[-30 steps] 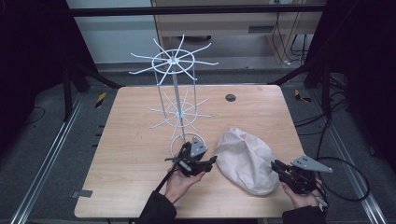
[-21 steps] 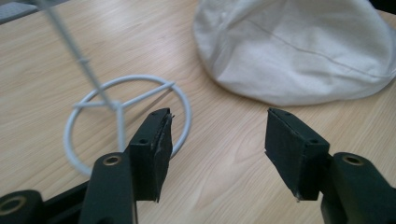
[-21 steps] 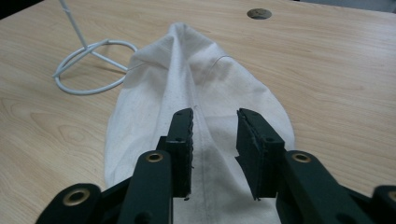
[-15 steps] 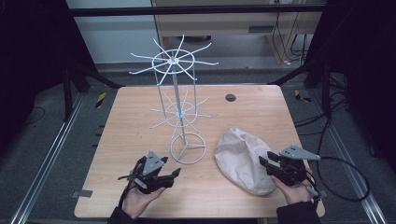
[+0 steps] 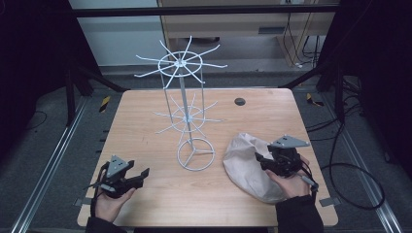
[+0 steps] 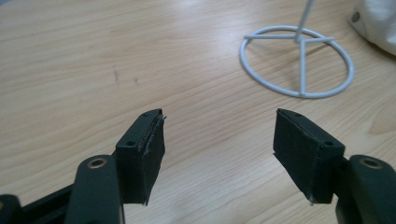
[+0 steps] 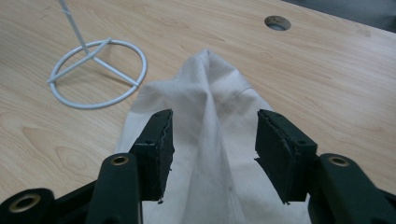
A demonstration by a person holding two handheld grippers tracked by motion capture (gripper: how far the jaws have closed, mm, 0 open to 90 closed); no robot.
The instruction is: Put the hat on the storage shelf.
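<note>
A white wire rack [image 5: 187, 116] with two tiers of spokes stands mid-table on a ring base [image 5: 196, 154] [image 6: 297, 60] [image 7: 95, 74]. A crumpled off-white cloth [image 5: 245, 165] [image 7: 205, 121] lies to its right. My right gripper [image 5: 260, 160] [image 7: 212, 149] hovers open over the cloth, a raised fold running between its jaws. My left gripper [image 5: 143, 173] [image 6: 219, 154] is open above bare wood at the front left, well away from the rack base, with nothing between its jaws.
The wooden table [image 5: 145, 121] has a round cable hole [image 5: 239, 101] [image 7: 277, 22] at the back right. The rack's spokes [image 5: 209, 52] reach out above the table's middle. Dark metal frame bars surround the table.
My left gripper drew back from the rack base to the front left of the table. My right gripper moved slightly up over the cloth.
</note>
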